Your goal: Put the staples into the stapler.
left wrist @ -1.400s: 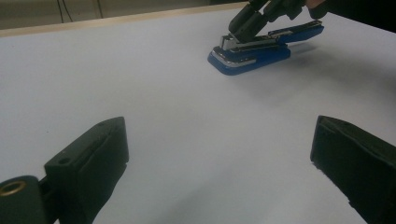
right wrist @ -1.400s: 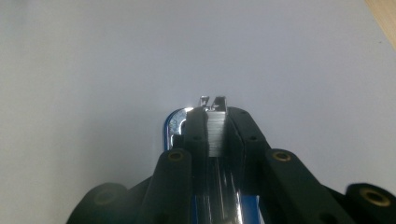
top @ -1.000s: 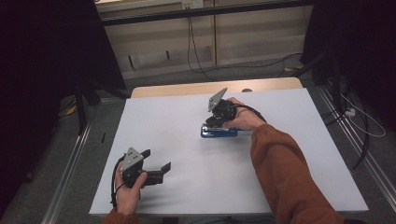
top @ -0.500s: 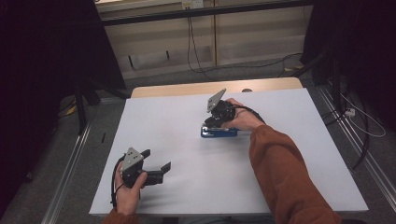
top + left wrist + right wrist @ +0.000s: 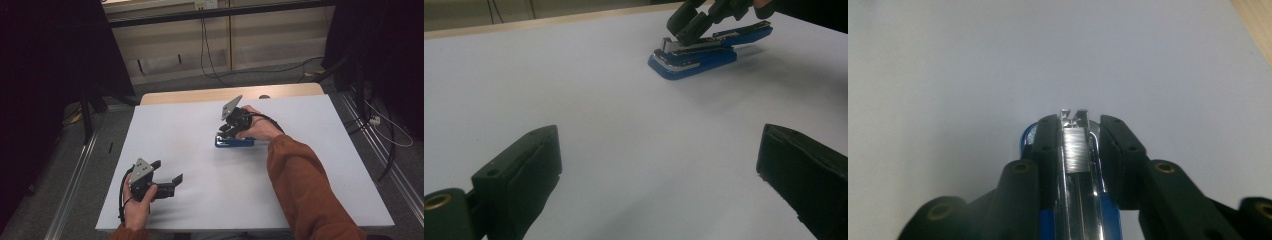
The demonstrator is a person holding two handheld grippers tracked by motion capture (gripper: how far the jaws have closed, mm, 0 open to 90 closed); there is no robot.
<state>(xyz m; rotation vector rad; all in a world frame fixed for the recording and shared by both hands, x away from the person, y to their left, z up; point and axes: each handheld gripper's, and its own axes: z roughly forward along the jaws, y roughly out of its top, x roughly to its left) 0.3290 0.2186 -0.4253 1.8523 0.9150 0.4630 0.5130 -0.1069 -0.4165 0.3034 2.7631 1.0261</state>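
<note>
Grasp phase on a blue stapler (image 5: 235, 142). The stapler lies flat on the white table (image 5: 320, 200), slightly toward 1 o'clock of the table's centre. The right gripper (image 5: 231, 131) meets it from above, its jaws closed against the two sides of the chromed upper arm near the front end; the right gripper view shows both pads (image 5: 1048, 150) pressed to the metal strip, the blue base just below. The grip appears set, so the next move probably calls for a lift or a press without letting the narrow arm slip sideways. The left gripper (image 5: 169, 179), at about 7 o'clock near the table's front edge, rests with jaws wide apart, holding nothing; its own view looks toward the stapler (image 5: 704, 52).
</note>
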